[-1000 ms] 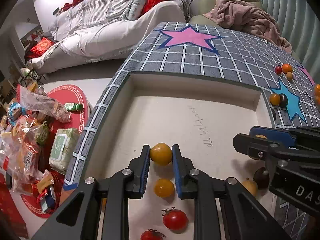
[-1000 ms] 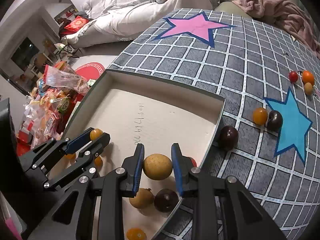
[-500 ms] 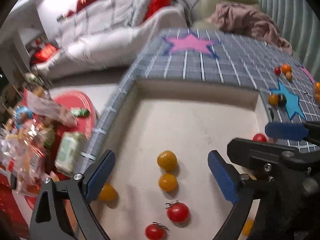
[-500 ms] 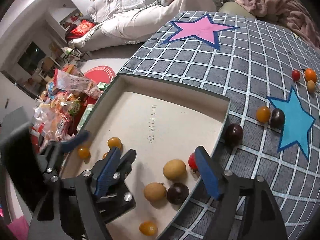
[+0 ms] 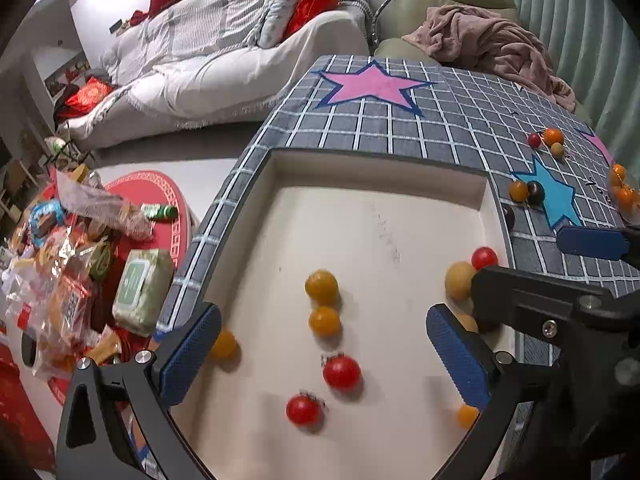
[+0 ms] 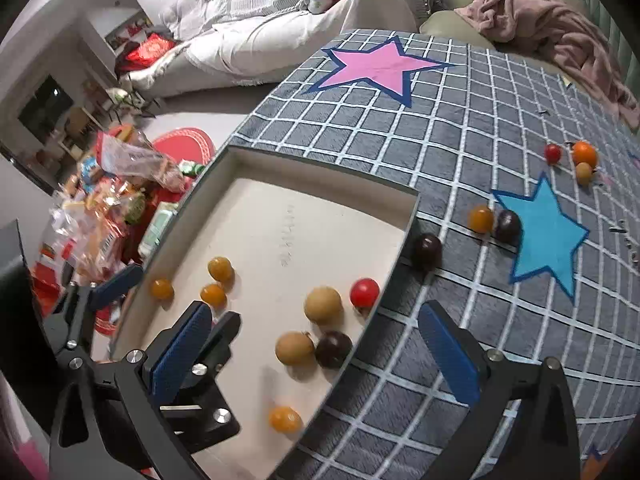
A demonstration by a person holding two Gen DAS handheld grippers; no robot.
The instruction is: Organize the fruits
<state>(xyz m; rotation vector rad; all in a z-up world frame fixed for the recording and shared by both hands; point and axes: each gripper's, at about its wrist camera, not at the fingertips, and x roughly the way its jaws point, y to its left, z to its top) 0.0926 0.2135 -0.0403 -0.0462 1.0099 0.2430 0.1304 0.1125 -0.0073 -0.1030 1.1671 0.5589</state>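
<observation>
The fruits [image 5: 322, 287] lay loose in the shallow tray [image 5: 372, 168], its far half bare, with more strewn over the checked surface [image 6: 460, 128] past its right rim. Both the left gripper [image 5: 320, 352] and right gripper [image 6: 316, 354] hovered released, fingers spread wide, grasping nothing.

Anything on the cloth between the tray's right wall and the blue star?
Yes, in the right wrist view: a dark plum against the tray wall, then an orange tomato touching another plum at the blue star.

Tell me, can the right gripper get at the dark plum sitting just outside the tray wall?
Probably yes. The right gripper is open and empty, and the dark plum lies ahead on bare cloth; only the tray wall beside it might crowd one finger.
</observation>
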